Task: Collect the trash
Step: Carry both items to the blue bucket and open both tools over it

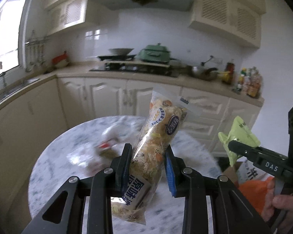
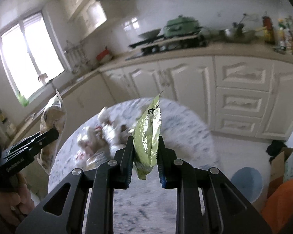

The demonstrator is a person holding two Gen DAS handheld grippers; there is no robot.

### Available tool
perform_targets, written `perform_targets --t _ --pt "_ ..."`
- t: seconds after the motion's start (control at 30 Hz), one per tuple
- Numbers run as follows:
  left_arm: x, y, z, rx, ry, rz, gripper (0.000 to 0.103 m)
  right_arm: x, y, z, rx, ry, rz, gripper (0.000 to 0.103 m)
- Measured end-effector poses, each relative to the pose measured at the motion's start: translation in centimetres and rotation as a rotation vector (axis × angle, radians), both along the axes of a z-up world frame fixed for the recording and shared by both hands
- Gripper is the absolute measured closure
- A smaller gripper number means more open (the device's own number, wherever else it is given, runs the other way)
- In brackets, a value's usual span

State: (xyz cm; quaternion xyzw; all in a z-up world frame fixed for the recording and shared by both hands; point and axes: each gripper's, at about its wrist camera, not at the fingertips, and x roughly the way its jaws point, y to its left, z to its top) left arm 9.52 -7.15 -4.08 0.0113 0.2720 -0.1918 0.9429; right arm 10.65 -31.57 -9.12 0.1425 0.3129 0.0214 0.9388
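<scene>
Two pieces of trash are off the table at once: the left gripper [image 1: 148, 161] is clamped around the middle of a clear snack bag [image 1: 158, 136] that stands tilted up and to the right between its pads, and the right gripper [image 2: 145, 156] is pinched nearly shut on a thin green wrapper [image 2: 149, 134] that sticks up from its jaws. Both are held above the near edge of the round marble table [image 1: 54, 156], so the step in hand looks like the carry after pickup. More crumpled white wrappers [image 2: 105, 134] lie on the far left part of the table, too blurred to count. Next comes a drop, which calls for a bin; a light blue round bin [image 2: 246, 181] sits on the floor to the right of the table beside a cardboard box [image 2: 277, 161], and swinging both grippers right and opening over it seems the likely move, though that is a guess. On the snack bag, "30%" shows in a blue band and large Chinese characters appear on a white label near the bottom. The right gripper's finger reads "DAS" and the left's body "GenRobot.AI". The green wrapper's characters are only partly legible.
</scene>
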Motion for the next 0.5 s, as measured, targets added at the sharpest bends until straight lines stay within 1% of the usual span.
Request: perform_targets --t 0.17,0.27,0.4,0.5 --pt "0.8 -3.9 0.0 -0.003 -0.006 -0.104 0.075 -2.3 -5.1 1.3 -0.006 -0.037 -0.119 0.082" --pt "2.6 -6.2 -0.4 -0.003 0.004 -0.172 0.075 -3.9 -8.8 1.6 -0.006 -0.042 -0.207 0.082" --pt "5.4 -10.7 -1.4 -0.002 0.043 -0.279 0.075 -5.9 -14.1 0.7 -0.004 -0.015 -0.326 0.082" --pt "7.6 -14.3 -2.8 0.001 0.091 -0.359 0.075 -6.9 -17.6 -0.9 0.004 0.024 -0.405 0.082"
